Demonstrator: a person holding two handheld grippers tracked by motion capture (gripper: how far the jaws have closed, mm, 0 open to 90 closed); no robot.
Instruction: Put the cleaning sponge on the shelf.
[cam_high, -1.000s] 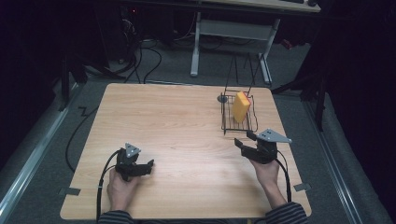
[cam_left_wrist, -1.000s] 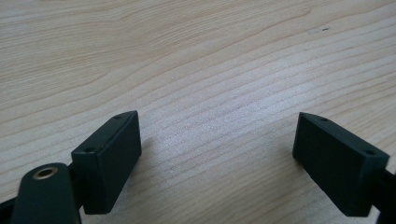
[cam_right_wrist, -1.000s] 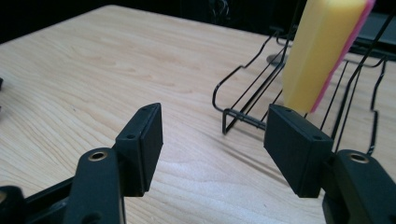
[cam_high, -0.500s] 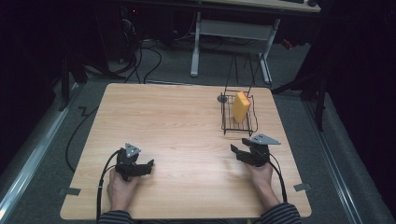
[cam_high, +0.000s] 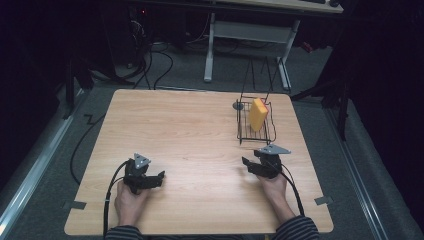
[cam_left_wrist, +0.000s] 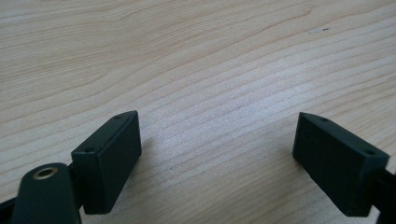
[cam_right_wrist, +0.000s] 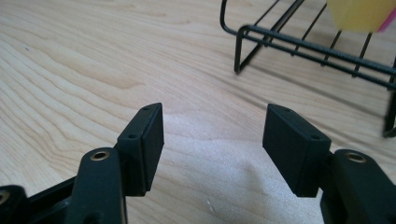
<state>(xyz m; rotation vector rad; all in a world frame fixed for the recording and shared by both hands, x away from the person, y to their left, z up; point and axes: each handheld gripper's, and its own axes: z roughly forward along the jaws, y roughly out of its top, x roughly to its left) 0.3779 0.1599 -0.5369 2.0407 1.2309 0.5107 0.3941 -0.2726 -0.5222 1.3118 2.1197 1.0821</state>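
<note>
Judging by the layout, the job looks done or nearly so: the yellow sponge (cam_high: 258, 114) stands upright inside the black wire rack (cam_high: 243, 131), which sits at approx 1 o'clock from table centre, near the far-right corner. The sponge leans a bit against the rack's far wires, and nothing is holding it.

The right gripper (cam_high: 249, 165) rests low on the wooden table (cam_high: 180, 130) at approx 4 o'clock, just on the near side of the rack and apart from it. In the right gripper view its claw (cam_right_wrist: 212, 133) is spread wide w/ only bare wood between the jaws; the rack's near rail (cam_right_wrist: 299, 44) lies ahead at 1 o'clock and a blurred bit of the sponge (cam_right_wrist: 359, 13) shows at the top edge.

The left gripper (cam_high: 156, 178) sits at approx 7 o'clock, well apart from the rack. Its claw (cam_left_wrist: 217, 140) is also spread, w/ nothing between the jaws but table grain.

A small dark round item (cam_high: 238, 106) lies on the table touching or just beside the rack's far-left corner; can't tell what it is.

What's left, prob.: little. Both hands are parked near the table's near edge w/ empty claws, so the placing step appears complete. If the sponge is meant to lie flat rather than stand, a nudge would remain, but the pics don't settle that.
</note>
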